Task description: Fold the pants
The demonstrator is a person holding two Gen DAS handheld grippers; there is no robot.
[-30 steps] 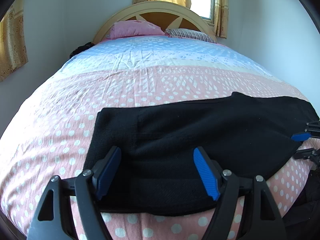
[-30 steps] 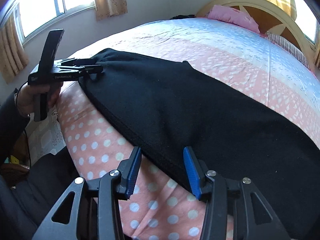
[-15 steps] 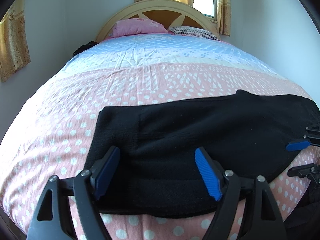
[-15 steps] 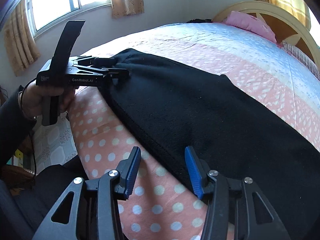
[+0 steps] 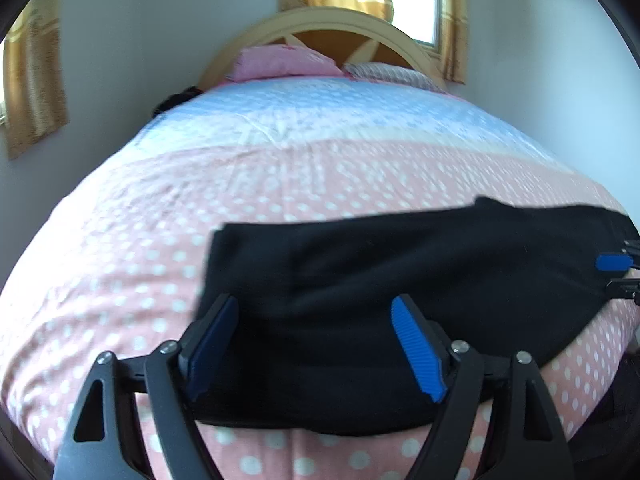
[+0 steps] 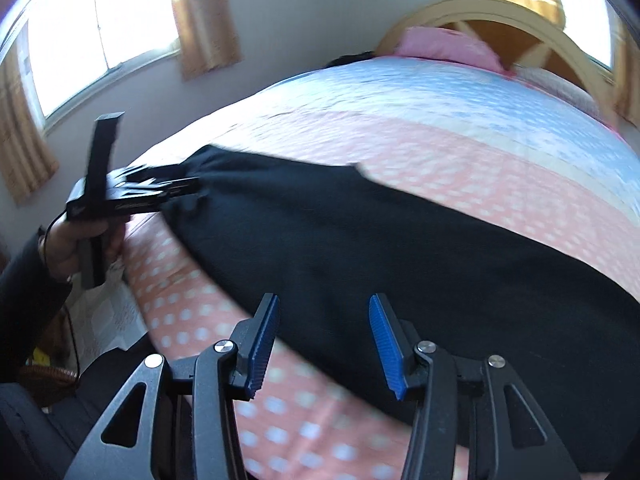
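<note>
The black pants [image 5: 400, 276] are lying flat across the pink dotted part of the bed [image 5: 280, 184], along its foot edge, with one long side reaching almost over that edge. In the left wrist view the left tool [image 5: 316, 340] is standing wide open over the end of the pants near the left foot corner, its blue pads [image 5: 416, 348] on either side of the cloth and gripping nothing. This view is showing only the tips of the right tool [image 5: 618, 276] at the far right, where the other end of the pants is lying. The right wrist view is giving more: the right tool [image 6: 324, 340] is also wide open and empty above the near long edge of the pants [image 6: 400, 248], and a hand [image 6: 80, 240] in a dark sleeve is holding the left tool [image 6: 192, 192] at the far end of the cloth.
</note>
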